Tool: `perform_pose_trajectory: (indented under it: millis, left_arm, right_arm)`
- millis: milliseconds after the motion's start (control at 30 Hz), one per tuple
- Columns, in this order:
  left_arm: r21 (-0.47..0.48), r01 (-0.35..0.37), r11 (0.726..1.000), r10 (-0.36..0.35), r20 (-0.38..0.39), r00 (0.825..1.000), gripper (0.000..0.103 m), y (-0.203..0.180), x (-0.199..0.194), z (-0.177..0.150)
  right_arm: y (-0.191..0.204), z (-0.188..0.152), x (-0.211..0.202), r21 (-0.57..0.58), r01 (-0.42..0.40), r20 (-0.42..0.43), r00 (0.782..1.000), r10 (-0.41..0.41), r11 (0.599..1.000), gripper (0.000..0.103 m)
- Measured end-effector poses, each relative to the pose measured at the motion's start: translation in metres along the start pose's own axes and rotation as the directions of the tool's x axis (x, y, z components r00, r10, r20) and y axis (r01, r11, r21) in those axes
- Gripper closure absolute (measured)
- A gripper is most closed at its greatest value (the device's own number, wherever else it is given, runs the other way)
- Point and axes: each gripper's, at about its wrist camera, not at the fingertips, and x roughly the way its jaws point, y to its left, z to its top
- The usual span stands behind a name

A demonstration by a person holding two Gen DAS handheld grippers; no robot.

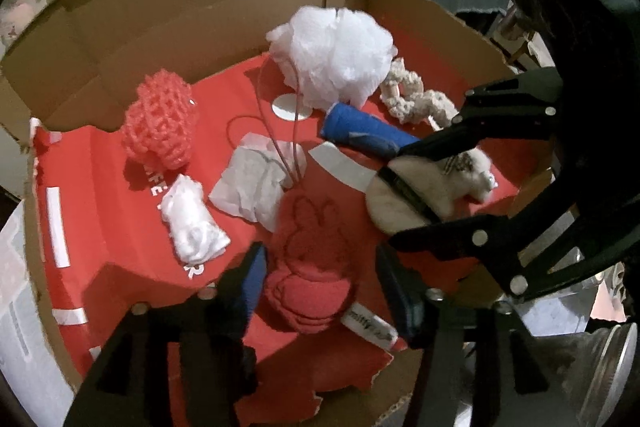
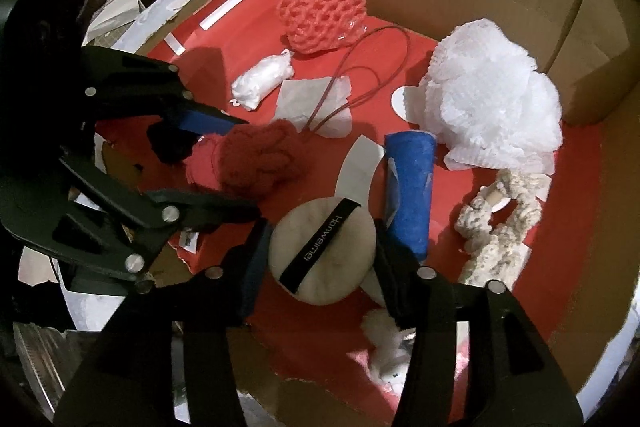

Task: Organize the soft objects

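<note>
Two tools over soft things in a cardboard box [image 1: 168,11]
Left tool [image 1: 320,281] open around the red plush pouch [image 1: 312,267], at frame bottom; right tool [image 2: 322,259] open around the beige powder puff [image 2: 322,251], pads apart.

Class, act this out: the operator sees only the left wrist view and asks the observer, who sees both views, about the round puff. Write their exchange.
Operator: Is there lettering on the puff's strap?
Observer: Yes. From the right wrist, white lettering runs along the black strap of the round puff.
Operator: Is the right gripper squeezing it?
Observer: No squeeze shows. The right gripper straddles the puff, one finger on each side, and the puff looks round and undented.
</note>
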Motion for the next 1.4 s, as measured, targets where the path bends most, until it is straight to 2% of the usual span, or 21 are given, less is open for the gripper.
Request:
perform_pose_trajectory:
  millis: [33, 333, 467, 700, 867, 1100, 1400]
  left_arm:
    - [-0.005, -0.002, 1.0, 0.002, 0.011, 1.0, 0.039, 0.0, -0.003, -0.001]
    - [-0.066, -0.016, 0.998, 0.025, 0.133, 0.991, 0.018, -0.009, -0.048, -0.016]
    - [-0.129, -0.039, 0.991, 0.064, 0.202, 0.977, 0.006, -0.012, -0.066, -0.025]
    - [-0.237, -0.116, 0.965, 0.18, 0.269, 0.946, 0.001, -0.013, -0.08, -0.041]
    - [-0.32, -0.155, 0.935, 0.246, 0.267, 0.932, 0.0, -0.008, -0.081, -0.051]
    - [-0.346, -0.19, 0.919, 0.283, 0.242, 0.928, 0.0, -0.007, -0.073, -0.059]
    - [-0.366, -0.213, 0.906, 0.302, 0.205, 0.931, 0.0, -0.008, -0.062, -0.059]
  right_arm:
    - [0.0, -0.001, -0.003, 0.001, 0.008, 0.004, 1.0, -0.008, 1.0, 0.044]
    - [0.003, -0.011, -0.038, 0.052, 0.07, 0.067, 0.995, -0.073, 0.996, 0.035]
    - [0.005, -0.023, -0.064, 0.131, 0.107, 0.117, 0.986, -0.122, 0.986, 0.029]
    - [0.011, -0.048, -0.09, 0.295, 0.206, 0.165, 0.951, -0.262, 0.933, 0.025]
    - [0.016, -0.062, -0.094, 0.356, 0.224, 0.182, 0.936, -0.302, 0.907, 0.025]
    - [0.015, -0.071, -0.085, 0.407, 0.255, 0.175, 0.921, -0.348, 0.877, 0.025]
    - [0.012, -0.072, -0.072, 0.424, 0.269, 0.159, 0.918, -0.364, 0.864, 0.025]
